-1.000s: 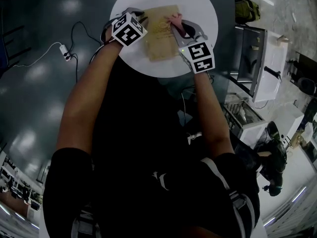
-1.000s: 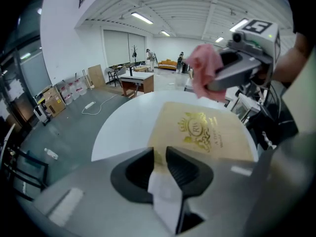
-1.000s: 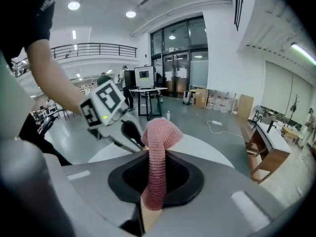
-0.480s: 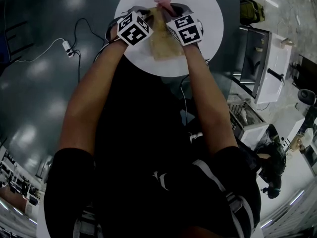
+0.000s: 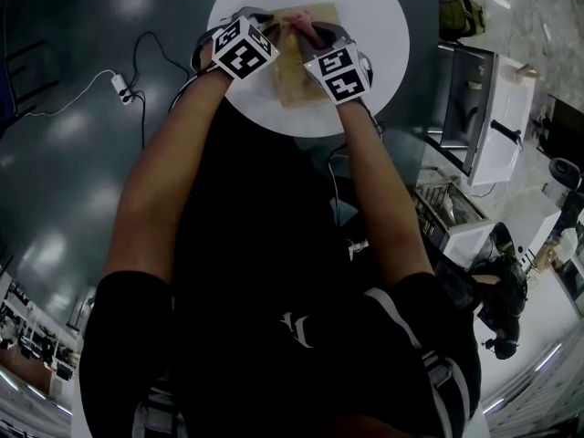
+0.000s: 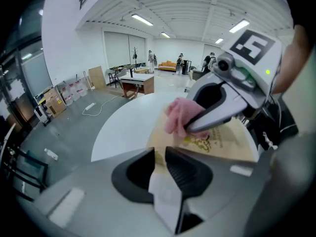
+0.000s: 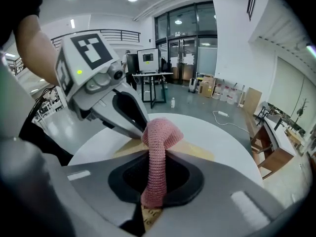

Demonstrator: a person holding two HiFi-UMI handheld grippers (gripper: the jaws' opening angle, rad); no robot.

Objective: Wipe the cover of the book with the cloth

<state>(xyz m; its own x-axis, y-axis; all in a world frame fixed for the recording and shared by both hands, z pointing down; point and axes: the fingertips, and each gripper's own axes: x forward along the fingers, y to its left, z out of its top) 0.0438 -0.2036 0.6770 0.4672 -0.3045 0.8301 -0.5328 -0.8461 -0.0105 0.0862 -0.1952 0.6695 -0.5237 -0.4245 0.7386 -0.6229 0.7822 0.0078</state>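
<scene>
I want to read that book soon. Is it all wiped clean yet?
Not yet, I think. Done: the left tongs pinch the tan book by its edge, and the right tongs grip the pink cloth. In hand: the cloth sits against the cover, over the round white table. Left: I can't see which parts are already wiped, so more rubbing is likely needed.

The pink knitted cloth (image 7: 157, 147) is ribbed, soft and rough-textured. The tan paper-covered book (image 6: 232, 142) looks matt and smooth; the round white counter (image 5: 374, 26) is smooth.
</scene>
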